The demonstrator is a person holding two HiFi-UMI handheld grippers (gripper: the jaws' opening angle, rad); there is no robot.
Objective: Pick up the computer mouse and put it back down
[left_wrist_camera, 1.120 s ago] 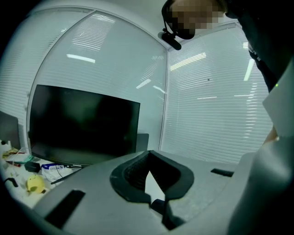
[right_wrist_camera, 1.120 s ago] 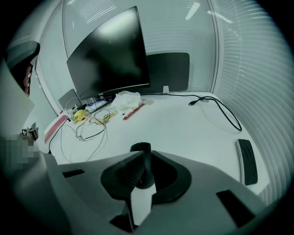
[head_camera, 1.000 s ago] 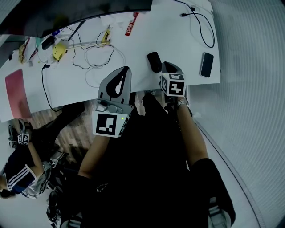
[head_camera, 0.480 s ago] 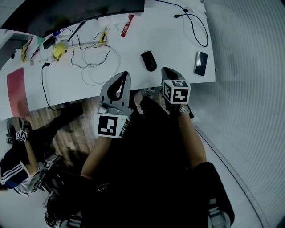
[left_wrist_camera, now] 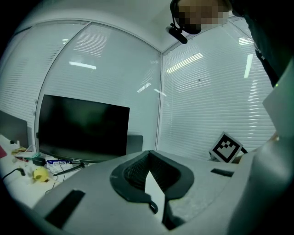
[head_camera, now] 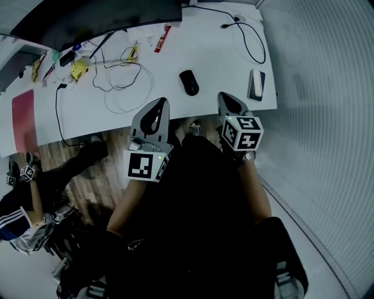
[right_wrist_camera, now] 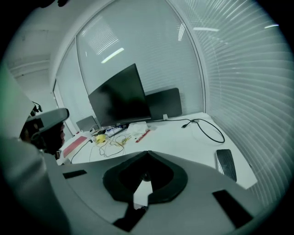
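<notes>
The black computer mouse [head_camera: 189, 82] lies alone on the white desk [head_camera: 210, 55], near its front edge. My right gripper [head_camera: 225, 97] hangs over the desk's front edge, to the right of the mouse and apart from it, jaws shut and empty. In the right gripper view the closed jaws [right_wrist_camera: 147, 153] point down at the desk. My left gripper [head_camera: 160, 101] is held at the desk edge to the left of the mouse, tips together with nothing between them. The left gripper view [left_wrist_camera: 149, 152] looks level at the monitor and the blinds.
A dark phone [head_camera: 256, 85] lies at the desk's right end, a black cable [head_camera: 248, 36] beyond it. A large monitor [head_camera: 93, 17] stands at the back. White cable loops [head_camera: 125, 87], a yellow object [head_camera: 78, 69] and a red pad [head_camera: 23, 120] lie left. Another person [head_camera: 23, 204] sits lower left.
My right gripper has risen and drawn back to the right, away from the mouse it was right beside. The left gripper drifted slightly. The mouse stays on the desk.
</notes>
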